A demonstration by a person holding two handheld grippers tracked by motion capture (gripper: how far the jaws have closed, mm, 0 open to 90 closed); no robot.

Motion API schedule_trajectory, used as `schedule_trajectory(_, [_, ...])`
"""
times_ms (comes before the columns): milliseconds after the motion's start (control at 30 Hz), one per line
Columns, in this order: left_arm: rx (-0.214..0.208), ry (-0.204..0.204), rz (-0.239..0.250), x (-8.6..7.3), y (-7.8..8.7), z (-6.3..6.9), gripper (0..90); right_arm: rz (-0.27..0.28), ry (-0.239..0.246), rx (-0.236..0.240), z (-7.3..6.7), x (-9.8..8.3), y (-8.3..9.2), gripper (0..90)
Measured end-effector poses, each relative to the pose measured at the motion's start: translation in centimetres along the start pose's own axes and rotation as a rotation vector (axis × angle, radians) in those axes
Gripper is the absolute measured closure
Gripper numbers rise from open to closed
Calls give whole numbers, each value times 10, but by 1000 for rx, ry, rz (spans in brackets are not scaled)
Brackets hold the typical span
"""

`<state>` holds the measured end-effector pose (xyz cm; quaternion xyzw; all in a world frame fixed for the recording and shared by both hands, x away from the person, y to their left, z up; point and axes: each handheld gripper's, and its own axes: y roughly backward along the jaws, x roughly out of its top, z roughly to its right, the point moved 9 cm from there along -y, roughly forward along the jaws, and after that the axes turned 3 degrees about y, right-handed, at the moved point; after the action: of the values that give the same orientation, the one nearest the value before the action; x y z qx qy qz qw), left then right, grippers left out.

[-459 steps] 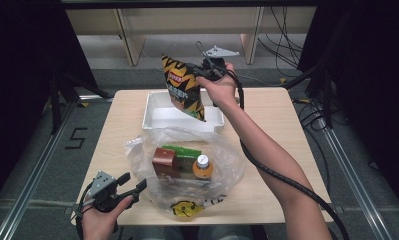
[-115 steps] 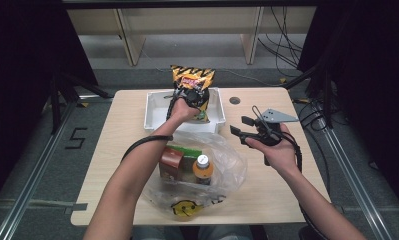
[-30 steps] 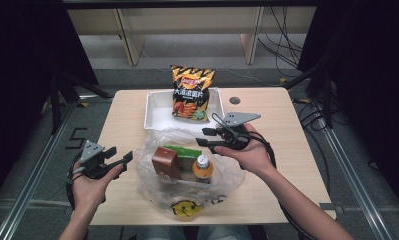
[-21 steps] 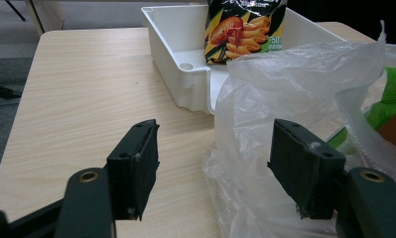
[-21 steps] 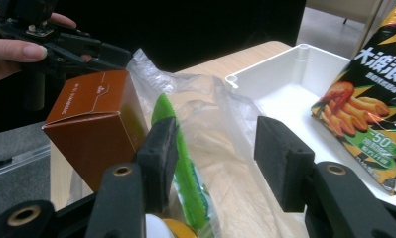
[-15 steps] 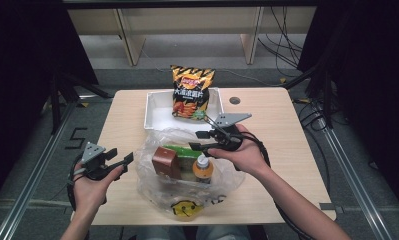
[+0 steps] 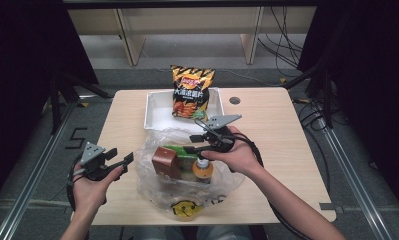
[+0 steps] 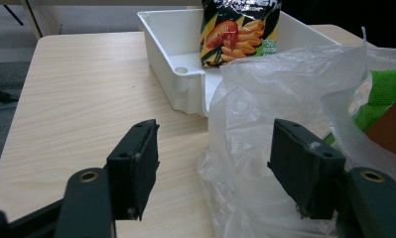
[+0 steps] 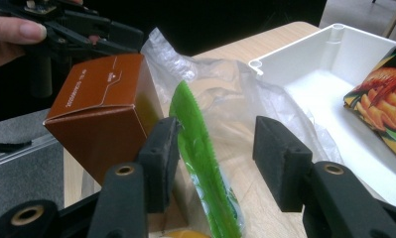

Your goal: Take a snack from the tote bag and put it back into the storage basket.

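A: Where is the green packet (image 9: 200, 148)?
B: Inside the clear plastic bag (image 7: 187, 195) on the desk (image 7: 282, 145), just beside the brown box (image 9: 103, 119). Seen from the right hand-held gripper (image 9: 213, 153), its long axis runs away between the parted jaws, which don't press on it.
A: And the left hand-held gripper (image 8: 210, 173)?
B: Jaws apart and holding nothing, at the bag's edge. Beyond the bag, the chips bag (image 7: 191, 92) stands in the white bin (image 7: 154, 112); an orange-capped bottle (image 7: 203, 170) lies by the box.

One white bin (image 7: 159, 111), one chip bag (image 7: 191, 91), one clear plastic bag (image 7: 184, 172), one brown box (image 7: 164, 161), one green packet (image 9: 200, 148), one orange-capped bottle (image 7: 203, 170), and two claws, left (image 7: 122, 161) and right (image 7: 194, 143).
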<state>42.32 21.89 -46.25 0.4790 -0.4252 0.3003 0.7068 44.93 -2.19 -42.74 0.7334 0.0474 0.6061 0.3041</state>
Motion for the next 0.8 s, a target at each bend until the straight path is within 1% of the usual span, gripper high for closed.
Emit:
schedule_trajectory(33, [-11,-5,6,1,-1,1,351,-5,-3,-4,0,-1,-1,530])
schedule_trajectory(67, [-10,-2,6,1,-1,1,351,-8,10,5,0,-2,-2,531])
schedule_trajectory(100, [-3,2,0,0,-1,1,351,-15,-10,4,-1,-3,-2,530])
schedule_trajectory(167, [-4,0,-2,0,-1,1,351,-17,-6,3,0,-3,-2,536])
schedule_trajectory(200, [-5,1,-2,0,-1,1,351,-21,-7,11,1,-4,-3,544])
schedule_trajectory(267, [-5,3,-1,0,-1,1,351,-5,9,4,5,-3,-5,548])
schedule_trajectory(300, [-2,2,-1,0,-1,0,351,-25,-14,12,4,-5,-3,549])
schedule_trajectory(333, [-1,6,-1,1,0,0,351,-20,3,7,6,-4,-3,552])
schedule_trajectory(400, [1,5,-2,1,0,0,351,-17,-26,18,4,-4,-4,565])
schedule_trajectory(433, [0,4,-3,1,-1,-1,351,-26,-24,24,4,-5,-4,571])
schedule_trajectory(500, [0,4,-5,0,-1,-1,351,-39,-11,17,5,-6,-4,591])
schedule_trajectory(567, [-3,3,-2,0,-2,-1,350,-45,-10,21,5,-6,-4,599])
schedule_trajectory(600, [-10,1,-1,0,-2,0,350,-54,-5,31,4,-7,-5,622])
schedule_trajectory(633, [-11,1,0,0,-2,0,350,-60,-9,29,5,-8,-5,628])
schedule_trajectory(767, [-3,6,-5,0,-1,0,350,-81,-5,36,5,-10,-6,647])
schedule_trajectory(800, [-2,5,-5,0,-1,-1,350,-75,25,42,7,-9,-7,651])
